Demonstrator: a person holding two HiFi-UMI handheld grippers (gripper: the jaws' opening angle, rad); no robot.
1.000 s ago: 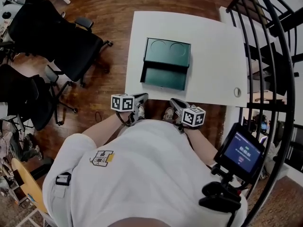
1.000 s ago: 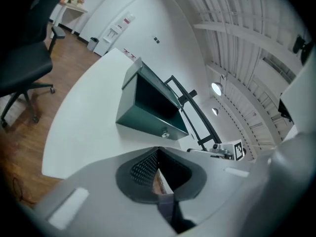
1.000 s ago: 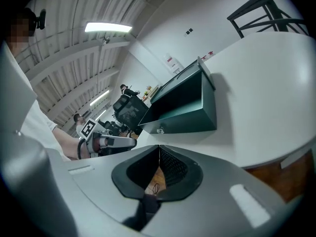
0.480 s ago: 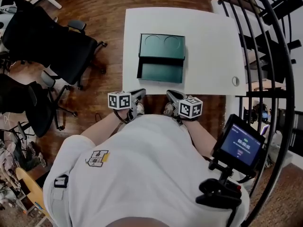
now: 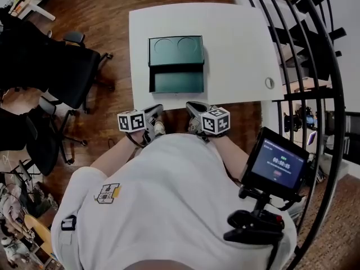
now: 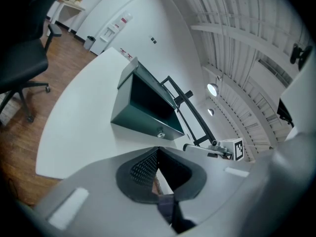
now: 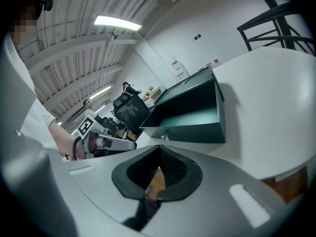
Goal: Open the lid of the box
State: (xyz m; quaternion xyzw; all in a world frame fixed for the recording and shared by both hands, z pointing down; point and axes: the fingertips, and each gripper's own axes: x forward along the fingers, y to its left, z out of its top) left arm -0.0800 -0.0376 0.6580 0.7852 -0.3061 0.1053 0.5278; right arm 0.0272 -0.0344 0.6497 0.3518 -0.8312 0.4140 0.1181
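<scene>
In the head view, the dark green rectangular box stands on the white table with its lid swung back, so the opening looks done. The left gripper and right gripper hang off the near table edge. The left gripper view shows jaws pressed together on nothing, with the box well ahead. The right gripper view shows the same.

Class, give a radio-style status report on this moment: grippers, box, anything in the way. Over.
Jaws shut, empty: left gripper, right gripper, off the table's near edge. On the box, lid open, swung back. Nothing between grippers and box.
</scene>
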